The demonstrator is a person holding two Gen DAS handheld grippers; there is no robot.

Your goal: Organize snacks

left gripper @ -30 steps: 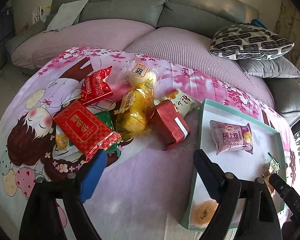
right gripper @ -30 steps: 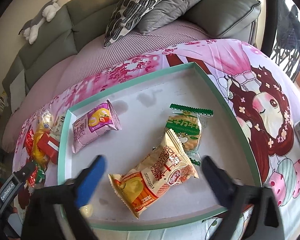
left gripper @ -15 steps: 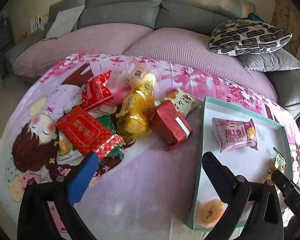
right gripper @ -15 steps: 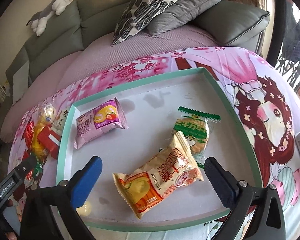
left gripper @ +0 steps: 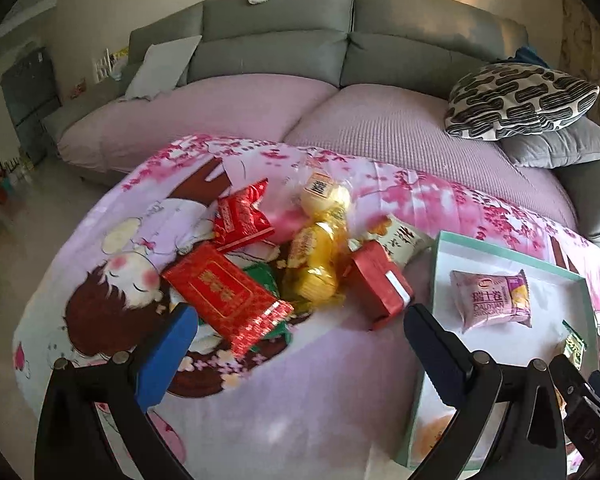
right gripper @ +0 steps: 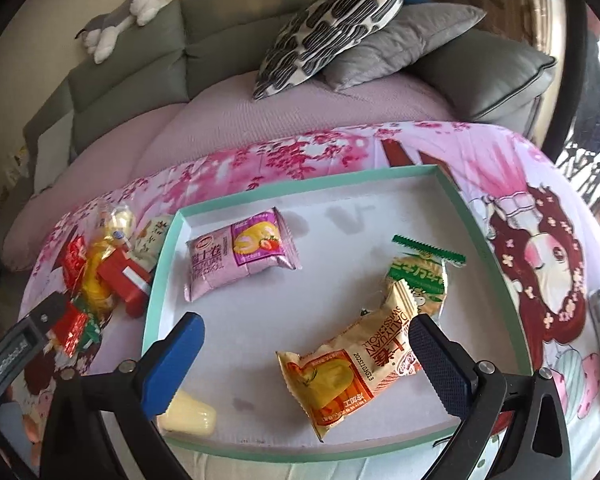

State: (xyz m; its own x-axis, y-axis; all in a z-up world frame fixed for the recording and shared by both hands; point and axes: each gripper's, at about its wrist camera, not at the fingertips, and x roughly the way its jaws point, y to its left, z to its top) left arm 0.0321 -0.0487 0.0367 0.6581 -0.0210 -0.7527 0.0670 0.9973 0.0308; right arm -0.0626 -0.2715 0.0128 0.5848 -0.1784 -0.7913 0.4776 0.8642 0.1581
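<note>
Room: pink cartoon cloth (left gripper: 100, 272) is covering the table, grey sofa (left gripper: 340, 40) sitting behind.
Left tool (left gripper: 296, 340): it has just been opening wide, holding nothing.
Snack pile (left gripper: 292, 268): lying just ahead, nearest this tool.
Tray (right gripper: 380, 178): sitting to the right.
Right tool (right gripper: 304, 354): hanging open, holding nothing, over the tray.

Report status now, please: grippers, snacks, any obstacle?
Left hand-held gripper just opened, empty. Right hand-held gripper open, empty. Snack pile outside tray. Nothing blocking.
</note>
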